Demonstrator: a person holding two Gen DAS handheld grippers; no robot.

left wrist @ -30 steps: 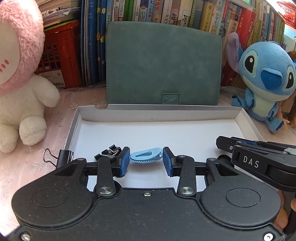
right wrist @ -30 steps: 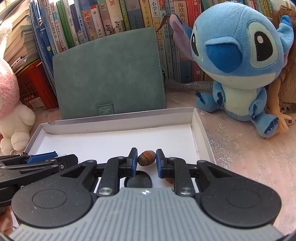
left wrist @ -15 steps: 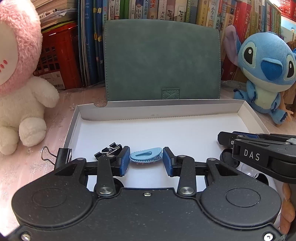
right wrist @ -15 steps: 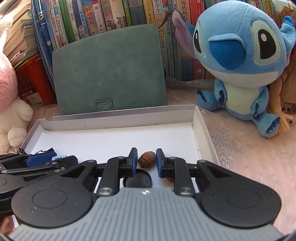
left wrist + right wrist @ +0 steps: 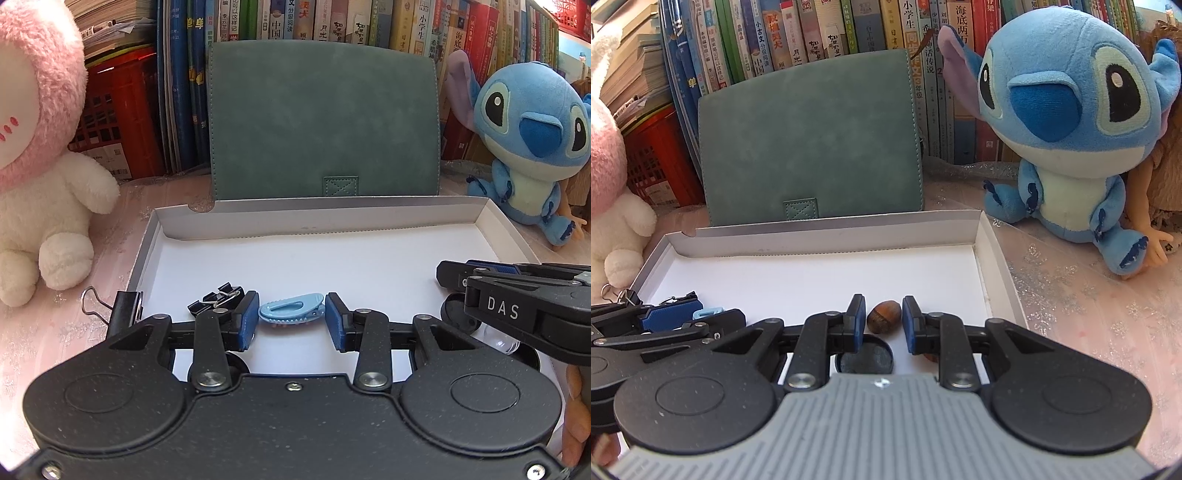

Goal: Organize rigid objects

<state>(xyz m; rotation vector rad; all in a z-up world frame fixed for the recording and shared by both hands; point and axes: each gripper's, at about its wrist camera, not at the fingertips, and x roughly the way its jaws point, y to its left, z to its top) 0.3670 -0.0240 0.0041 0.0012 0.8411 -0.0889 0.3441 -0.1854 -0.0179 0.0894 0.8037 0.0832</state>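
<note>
A white shallow box (image 5: 332, 218) lies on the table. In the left wrist view my left gripper (image 5: 291, 319) holds a light blue hair clip (image 5: 291, 309) between its blue pads, just above the box floor. Small black binder clips (image 5: 218, 297) lie in the box to its left. In the right wrist view my right gripper (image 5: 884, 319) stands open around a brown hazelnut (image 5: 884, 316), which lies in the box with small gaps to both pads. The box also shows in the right wrist view (image 5: 834, 230). A black round lid (image 5: 864, 358) lies under the right gripper.
A large black binder clip (image 5: 122, 306) sits at the box's left edge. A green felt pouch (image 5: 325, 118) leans on books behind the box. A pink and white plush (image 5: 40, 177) stands left, a blue plush (image 5: 1071, 136) right. A clear bead (image 5: 502, 341) lies near the right gripper.
Both grippers have risen slightly and drawn back a little over the box. The right gripper's jaws have widened a touch around the hazelnut. The blue clip stays in the left gripper.
</note>
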